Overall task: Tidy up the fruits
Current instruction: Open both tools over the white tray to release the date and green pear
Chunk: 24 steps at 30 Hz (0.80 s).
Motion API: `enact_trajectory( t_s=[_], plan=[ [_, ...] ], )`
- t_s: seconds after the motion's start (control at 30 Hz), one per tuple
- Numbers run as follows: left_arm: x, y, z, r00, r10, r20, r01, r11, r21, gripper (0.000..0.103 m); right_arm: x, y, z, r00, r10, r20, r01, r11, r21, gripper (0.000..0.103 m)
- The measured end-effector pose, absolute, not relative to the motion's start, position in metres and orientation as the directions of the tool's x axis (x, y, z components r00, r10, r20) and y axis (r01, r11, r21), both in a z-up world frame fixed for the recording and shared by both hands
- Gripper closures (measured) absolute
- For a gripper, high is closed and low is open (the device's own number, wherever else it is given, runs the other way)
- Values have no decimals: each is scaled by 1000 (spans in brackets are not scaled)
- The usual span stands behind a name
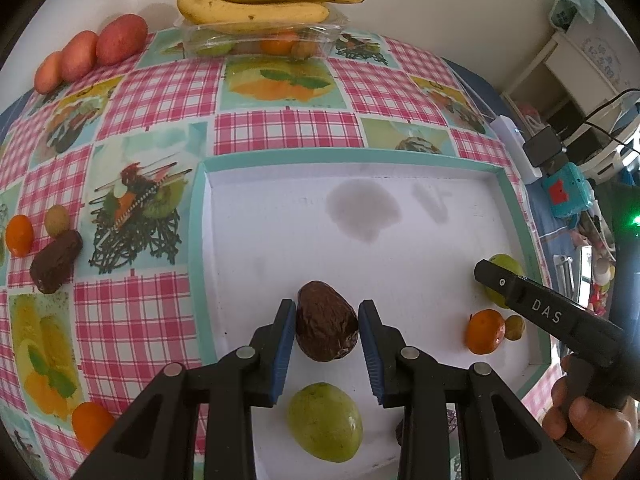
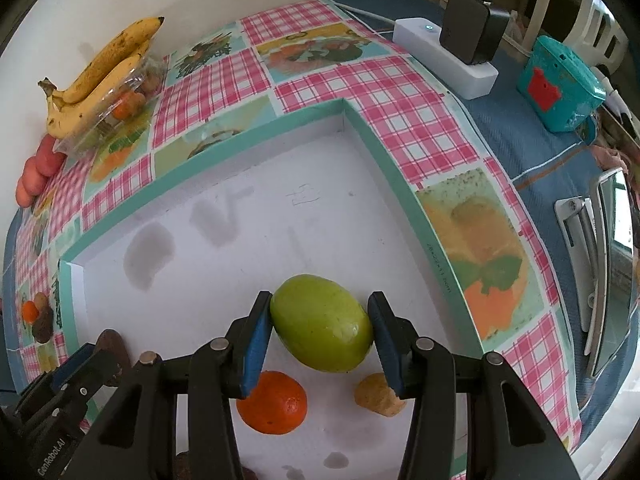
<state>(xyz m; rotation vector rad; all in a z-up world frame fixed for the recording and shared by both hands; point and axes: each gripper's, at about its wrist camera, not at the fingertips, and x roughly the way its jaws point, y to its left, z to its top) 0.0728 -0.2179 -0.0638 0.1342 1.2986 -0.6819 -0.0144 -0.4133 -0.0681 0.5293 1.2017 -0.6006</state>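
Looking down the left wrist view: left gripper [image 1: 327, 326] clamped on a wrinkled brown fruit [image 1: 326, 322], blue pads pressing both its sides, just above the white floor of a teal-rimmed tray [image 1: 348, 155]. Nearer the camera, a green fruit [image 1: 325, 421] lying on the tray floor. Off to the right, the black right gripper [image 1: 496, 280] reaching in over another green fruit [image 1: 506, 266], with an orange [image 1: 485, 331] and a small yellowish fruit [image 1: 514, 327] beside it, and a hand [image 1: 592, 420] on the handle. Out on the checked counter [image 1: 280, 128] — two bananas [image 1: 260, 0] atop a clear plastic box [image 1: 260, 38], three reddish fruits [image 1: 90, 54] at far left, and a dark brown fruit [image 1: 56, 266] beside an orange [image 1: 19, 235].

Turning to the right wrist view: right gripper [image 2: 322, 334] closed around the green fruit [image 2: 322, 330], pads touching each side, inside the same tray [image 2: 384, 152]. Below it — an orange [image 2: 272, 402] and a pale tan fruit [image 2: 380, 394] resting on the tray floor. At lower left, the left gripper [image 2: 92, 360] over the brown fruit [image 2: 114, 346]. On the blue cloth beyond, a white power strip [image 2: 444, 58] carrying a black charger [image 2: 470, 28], near a teal box [image 2: 560, 84].
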Motion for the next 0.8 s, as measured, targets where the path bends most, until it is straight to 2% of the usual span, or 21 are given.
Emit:
enact_trajectory(
  t_s=[0.3,0.33,0.37,0.43,0.8],
  plan=[
    [74,-218,-60,112,-376,-920,535,803,-263,67,-9,-413,-71,243,-145,-959,671,739,58,52],
    [74,-217,-59,111,-377,-919,534,803,-265,67,-9,-414,-71,247,-142,-959,668,741,62,50],
    [74,-216,-57,112,-379,-919,533,803,-267,67,-9,-414,-71,248,-142,-958,667,743,63,43],
    [74,-215,-52,116,-387,-915,534,801,-271,67,-8,-412,-67,252,-154,-955,661,748,54,38],
    [77,-206,-26,158,-401,-902,524,809,-268,67,-9,-405,-31,300,-196,-933,642,765,46,38]
  ],
)
